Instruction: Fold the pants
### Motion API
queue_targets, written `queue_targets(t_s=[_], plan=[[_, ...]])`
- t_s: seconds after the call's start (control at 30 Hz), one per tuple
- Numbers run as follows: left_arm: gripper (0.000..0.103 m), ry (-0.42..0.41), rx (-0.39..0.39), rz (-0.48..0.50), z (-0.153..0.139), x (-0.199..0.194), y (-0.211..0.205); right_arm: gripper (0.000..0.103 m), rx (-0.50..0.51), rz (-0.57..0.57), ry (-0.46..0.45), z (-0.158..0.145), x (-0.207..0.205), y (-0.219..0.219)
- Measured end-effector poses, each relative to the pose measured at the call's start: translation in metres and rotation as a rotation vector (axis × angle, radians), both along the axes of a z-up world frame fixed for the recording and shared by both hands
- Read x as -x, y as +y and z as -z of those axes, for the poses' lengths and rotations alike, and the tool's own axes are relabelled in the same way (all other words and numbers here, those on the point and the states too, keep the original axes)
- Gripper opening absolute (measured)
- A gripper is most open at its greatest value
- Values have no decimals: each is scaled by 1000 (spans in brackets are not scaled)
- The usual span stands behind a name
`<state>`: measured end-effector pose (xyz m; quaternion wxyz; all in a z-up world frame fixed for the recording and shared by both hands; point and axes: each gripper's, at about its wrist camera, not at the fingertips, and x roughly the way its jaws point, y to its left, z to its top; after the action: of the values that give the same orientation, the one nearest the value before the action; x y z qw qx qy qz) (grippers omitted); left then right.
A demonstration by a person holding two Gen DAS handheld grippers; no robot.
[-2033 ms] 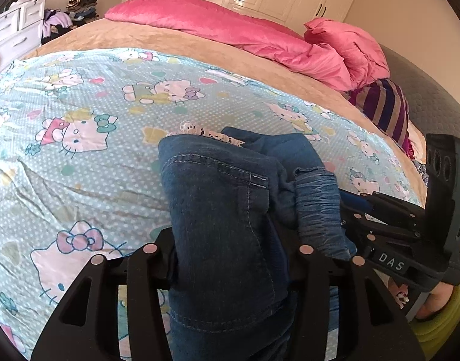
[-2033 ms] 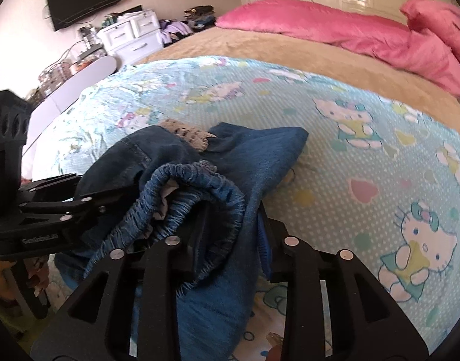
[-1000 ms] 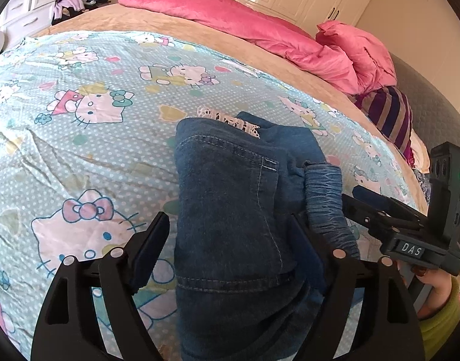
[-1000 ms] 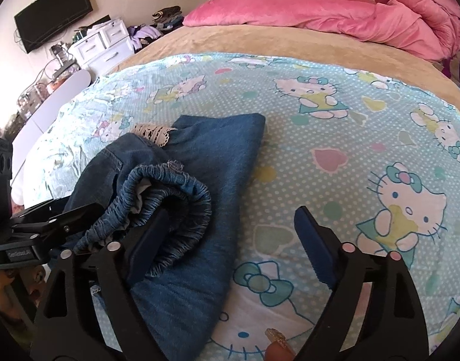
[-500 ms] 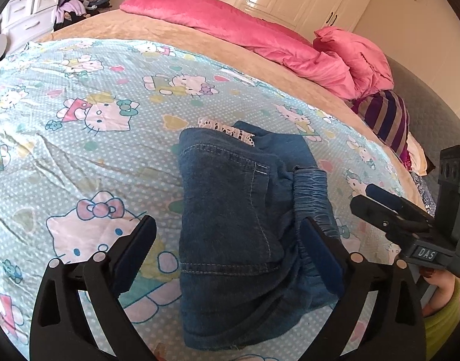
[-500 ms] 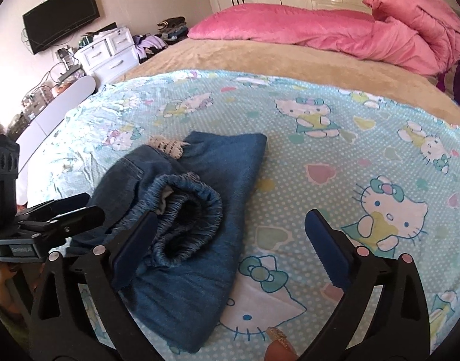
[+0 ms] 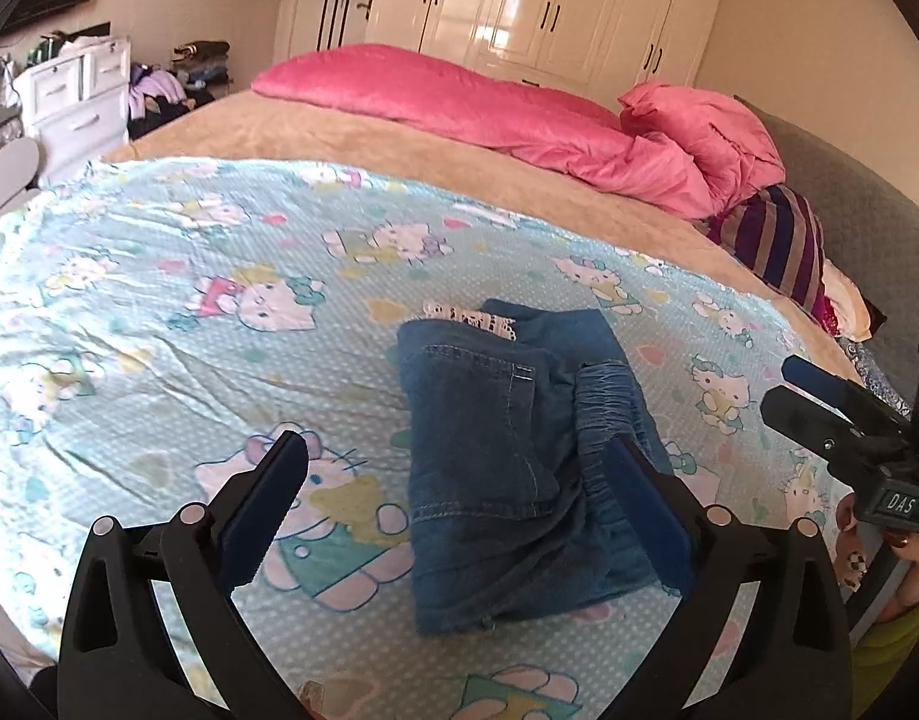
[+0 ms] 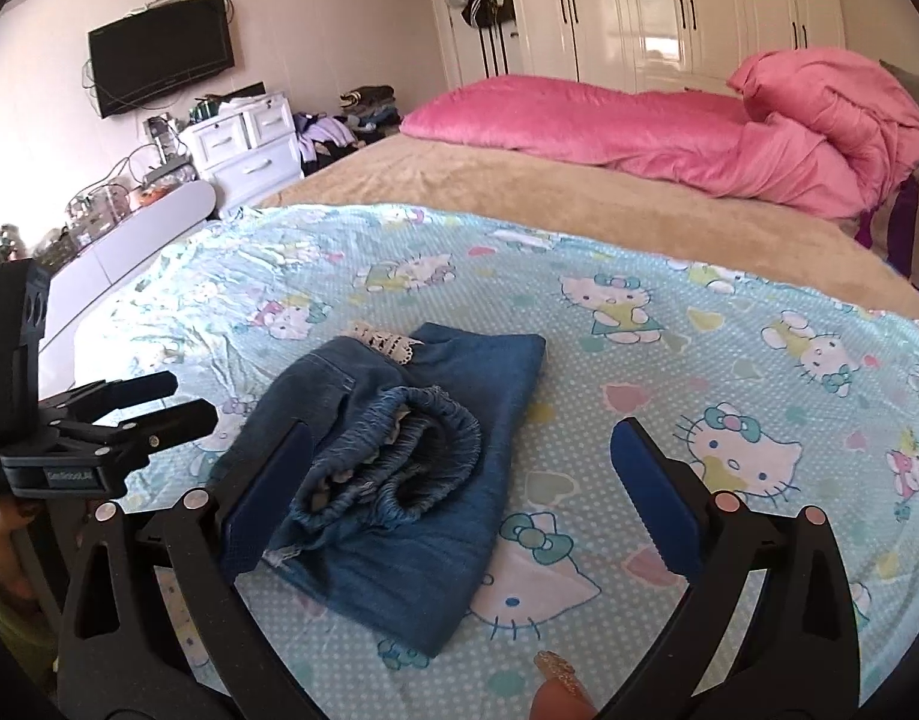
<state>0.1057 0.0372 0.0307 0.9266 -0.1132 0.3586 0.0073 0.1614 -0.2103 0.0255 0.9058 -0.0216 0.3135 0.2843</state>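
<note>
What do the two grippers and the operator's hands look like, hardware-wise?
Both are black plastic frames with silver rivets and blue pads on the fingers. The right gripper has a "DAS" label; the left gripper has a grey label, unreadable. Painted fingernails, yellow-green sleeve.

A light-blue sheet (image 8: 669,324) printed with cartoon cats and hearts covers the near part of the bed, over a tan blanket (image 8: 519,192). A long pink pillow (image 7: 435,90) and a bunched pink duvet (image 8: 831,120) lie along the far side, with a purple striped cushion (image 7: 777,240) beside them. Beyond the bed stand white wardrobes (image 8: 669,6), a white drawer unit (image 8: 249,138) and a wall-mounted television (image 8: 159,60).
</note>
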Motion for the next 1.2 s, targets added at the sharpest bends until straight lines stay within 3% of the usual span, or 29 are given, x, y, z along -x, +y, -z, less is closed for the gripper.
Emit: queue_targets(t_s=[0.6,0.8,1.2], plan=[[98,-102,-32,-12,-33,87,-4,94,-24,-10,-63,-15,83,-21],[98,-74,-17,7,-22,107,-10,94,10,-6,-78,-10,97,-25],[99,10,-22,49,8,120,-28,94,17,34,-13,12,119,-36]])
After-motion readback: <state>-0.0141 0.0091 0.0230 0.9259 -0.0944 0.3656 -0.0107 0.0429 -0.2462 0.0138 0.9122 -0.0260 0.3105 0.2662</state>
